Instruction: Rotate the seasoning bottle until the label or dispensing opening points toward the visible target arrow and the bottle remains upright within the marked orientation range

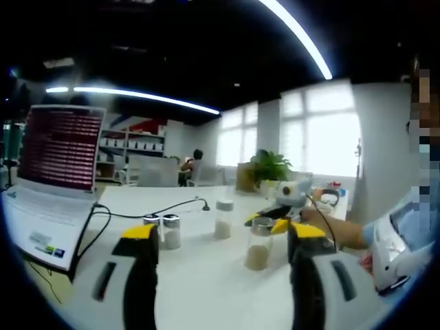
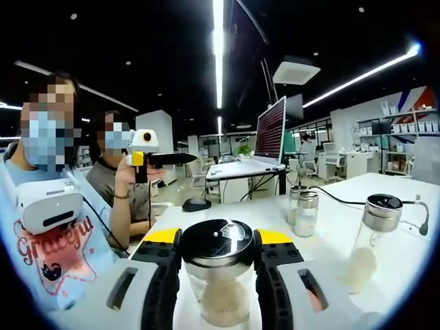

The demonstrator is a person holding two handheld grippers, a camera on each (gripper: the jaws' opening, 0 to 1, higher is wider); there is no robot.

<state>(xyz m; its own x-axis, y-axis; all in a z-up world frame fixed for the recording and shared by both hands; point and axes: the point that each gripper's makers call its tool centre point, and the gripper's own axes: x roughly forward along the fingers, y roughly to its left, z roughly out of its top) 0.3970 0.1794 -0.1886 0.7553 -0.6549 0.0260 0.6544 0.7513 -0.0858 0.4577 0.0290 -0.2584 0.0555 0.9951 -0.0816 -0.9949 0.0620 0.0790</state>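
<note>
Gripped upright between the right gripper's point(image 2: 218, 275) jaws at six o'clock stands the bottle point(image 2: 218, 278): clear glass, pale grains low inside, dark-centred metal lid. Beyond, at three o'clock, a similar jar point(image 2: 369, 240) stands on the table point(image 2: 330, 234). Left gripper point(image 1: 221, 265) gapes wide, holding nothing.

Four seasoning bottles point(image 1: 259, 243) on the table point(image 1: 206, 289), two tongs point(image 2: 218, 265), one laptop point(image 1: 51, 179), one potted plant point(image 1: 270, 167)

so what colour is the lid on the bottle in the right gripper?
Black, glossy, on a silver collar; clearest in the right gripper view.
</note>
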